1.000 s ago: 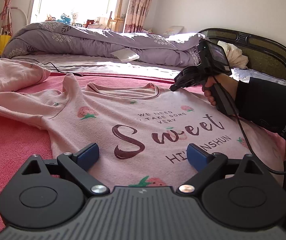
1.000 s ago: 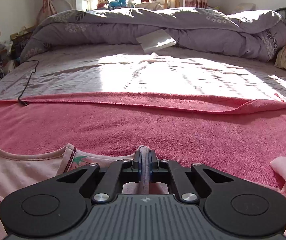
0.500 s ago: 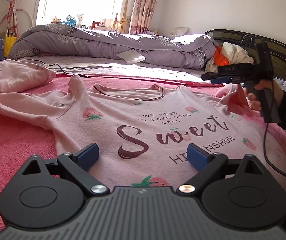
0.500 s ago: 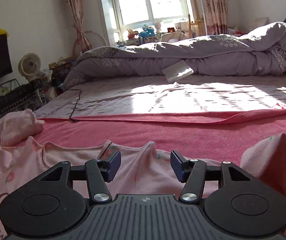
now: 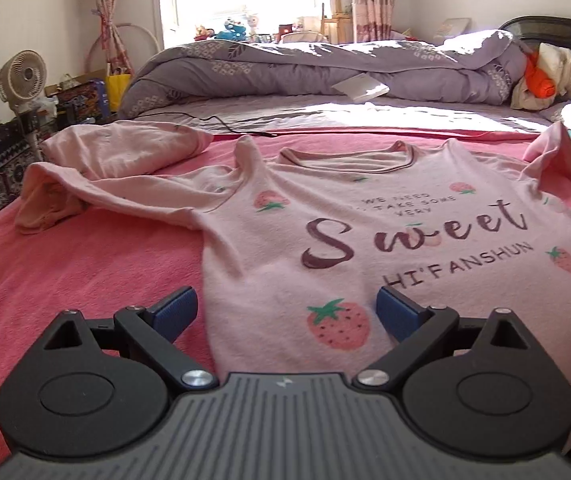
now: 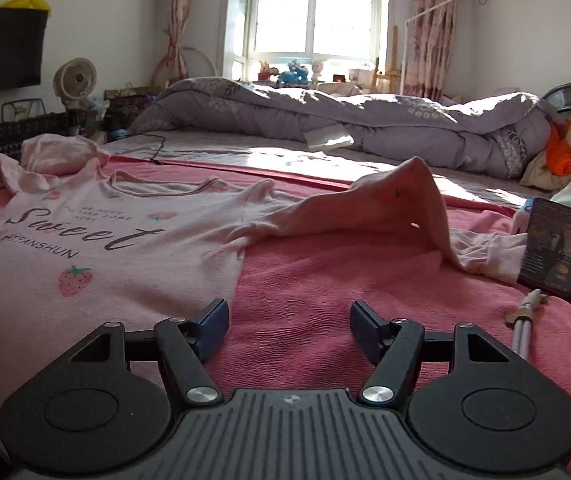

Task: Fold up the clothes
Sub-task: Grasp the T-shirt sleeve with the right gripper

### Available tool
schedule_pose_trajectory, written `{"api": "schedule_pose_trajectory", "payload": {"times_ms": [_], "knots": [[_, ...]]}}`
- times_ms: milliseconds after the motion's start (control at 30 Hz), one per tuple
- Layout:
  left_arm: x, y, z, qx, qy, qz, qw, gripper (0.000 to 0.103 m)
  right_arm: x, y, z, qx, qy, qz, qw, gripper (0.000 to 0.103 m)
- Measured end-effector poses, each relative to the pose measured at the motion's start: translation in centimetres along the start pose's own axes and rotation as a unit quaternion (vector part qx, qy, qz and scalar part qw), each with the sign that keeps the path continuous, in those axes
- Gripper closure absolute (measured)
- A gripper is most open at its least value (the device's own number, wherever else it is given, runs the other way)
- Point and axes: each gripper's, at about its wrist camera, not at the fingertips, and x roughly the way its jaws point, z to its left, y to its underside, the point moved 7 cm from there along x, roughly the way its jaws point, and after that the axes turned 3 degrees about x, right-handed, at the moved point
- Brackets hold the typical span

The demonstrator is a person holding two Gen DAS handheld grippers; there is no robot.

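While the left gripper (image 5: pixel 285 308) hangs low over the hem of the pink shirt (image 5: pixel 365 240), its blue pads (image 5: pixel 173 308) stand wide apart with nothing pinched, only cloth lying under the gap. The right gripper (image 6: pixel 289 320) points slightly down across the pink blanket (image 6: pixel 325 280); its jaws have just been opening and now stand apart, empty, the shirt's side edge lying just beside the pad at nine o'clock. The shirt lies face up and mostly flat on the blanket, collar toward twelve o'clock in the left wrist view, printed with "Sweet" and strawberries. Its one sleeve (image 5: pixel 97 196) is rumpled toward ten o'clock, touching a second pink garment (image 5: pixel 125 148) bunched beyond it. The other sleeve (image 6: pixel 397 208) stands up in a peak at about one o'clock in the right wrist view, its cuff trailing to a dark phone (image 6: pixel 549 248) propped at three o'clock. Beyond the blanket runs a grey sheet with a rolled lilac duvet (image 6: pixel 365 120), a white card (image 6: pixel 327 136) against it, and a black cable (image 5: pixel 221 126). A bright window (image 6: pixel 313 12) sits at twelve o'clock, a fan (image 6: pixel 77 80) at ten. The orange-and-cream heap (image 6: pixel 565 152) by the headboard is too bundled to identify, and a metal rod (image 6: pixel 523 328) under the phone is cut off by the gripper body.
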Motion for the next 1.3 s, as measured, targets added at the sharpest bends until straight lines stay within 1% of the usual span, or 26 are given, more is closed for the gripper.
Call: {"api": "schedule_pose_trajectory", "payload": {"times_ms": [33,67,133,200,233,300,333,367,400,433,467,533,567,600,633,667,700,800,833,933,1000,1100,1167,1200,1233,1300], "knots": [[-0.4,0.0,0.7,-0.014,-0.012,0.002,0.9998,0.005,-0.3,-0.1,-0.6,-0.005,0.032,-0.011,0.999,0.038],[-0.7,-0.2,0.9,-0.025,-0.021,-0.002,0.9995,0.006,-0.8,-0.5,-0.6,-0.003,0.033,-0.028,0.999,0.038],[-1.5,-1.1,0.7,-0.039,-0.026,-0.02,0.9987,0.007,-1.9,-1.4,0.3,0.02,-0.016,-0.066,0.997,0.038],[-1.8,-2.1,-0.9,-0.052,0.008,-0.043,0.9977,0.006,-2.6,-2.7,3.1,0.027,-0.087,-0.106,0.99,0.036],[-1.9,-2.5,-1.7,-0.058,0.026,-0.055,0.9965,0.005,-2.6,-2.9,4.6,0.025,-0.116,-0.114,0.986,0.036],[-0.9,-2.3,-3.7,-0.055,0.057,-0.043,0.9959,0.005,-2.3,-3.0,8.0,0.02,-0.187,-0.121,0.975,0.035],[-0.4,-2.1,-4.7,-0.054,0.072,-0.035,0.9953,0.005,-1.8,-2.6,9.4,0.014,-0.207,-0.116,0.971,0.035],[0.3,-1.5,-5.4,-0.044,0.072,-0.021,0.9962,0.005,-1.1,-2.0,10.3,0.005,-0.214,-0.103,0.971,0.034],[1.0,-0.6,-5.9,-0.028,0.061,-0.004,0.9977,0.005,-0.6,-1.0,10.2,-0.011,-0.203,-0.097,0.974,0.034],[1.2,-0.1,-6.1,-0.011,0.054,-0.006,0.9985,0.005,-0.2,0.0,10.1,-0.027,-0.193,-0.091,0.977,0.034],[0.5,0.5,-6.3,0.012,0.051,-0.032,0.9981,0.004,0.3,1.0,10.1,-0.043,-0.182,-0.085,0.979,0.034],[-0.6,1.4,-5.8,0.041,0.042,-0.046,0.9973,0.003,-0.3,2.7,9.0,-0.073,-0.16,-0.086,0.981,0.033],[-1.2,1.9,-5.1,0.044,0.035,-0.046,0.9973,0.003,-1.0,2.9,7.8,-0.068,-0.155,-0.084,0.982,0.03],[-1.9,2.3,-4.3,0.04,0.034,-0.042,0.9977,0.003,-1.5,3.1,6.7,-0.061,-0.147,-0.078,0.984,0.028],[-2.5,2.7,-3.5,0.035,0.034,-0.038,0.9981,0.003,-2.0,3.4,5.3,-0.053,-0.136,-0.069,0.987,0.024],[-3.0,3.0,-2.8,0.032,0.026,-0.032,0.9987,0.002,-2.5,3.6,3.9,-0.045,-0.126,-0.06,0.989,0.015],[-3.4,3.4,-1.8,0.027,0.016,-0.025,0.9992,0.002,-2.9,4.0,2.3,-0.032,-0.111,-0.048,0.992,0.012],[-4.6,3.4,0.3,0.008,-0.006,-0.005,0.9999,0.002,-4.1,4.1,-0.5,-0.006,-0.073,-0.025,0.997,0.014],[-4.8,2.7,0.4,0.006,-0.008,-0.012,0.9999,0.002,-4.4,3.9,-1.2,-0.001,-0.062,-0.021,0.998,0.016],[-5.1,0.4,0.1,0.0,-0.007,-0.045,0.999,0.002,-4.8,1.3,-0.2,-0.001,-0.066,-0.066,0.996,0.017],[-4.7,-1.5,-1.2,0.001,0.004,-0.079,0.9968,0.002,-4.1,-0.7,1.9,0.011,-0.099,-0.096,0.99,0.017],[-2.9,-2.8,-3.2,-0.001,0.02,-0.087,0.996,0.002,-2.0,-2.7,6.1,0.036,-0.157,-0.109,0.981,0.02],[-0.9,-2.5,-4.2,-0.001,0.024,-0.065,0.9976,0.002,0.2,-2.9,8.9,0.032,-0.179,-0.086,0.979,0.028],[0.2,-1.9,-4.3,-0.001,0.017,-0.045,0.9988,0.002,1.1,-2.7,9.7,0.026,-0.176,-0.069,0.982,0.032],[1.2,-1.0,-4.3,0.002,0.005,-0.022,0.9998,0.002,2.4,-2.1,10.2,0.018,-0.154,-0.039,0.987,0.037],[1.3,0.3,-3.7,-0.001,0.015,-0.036,0.9992,0.002,3.8,-0.7,9.2,0.011,-0.115,-0.002,0.993,0.04]]}}
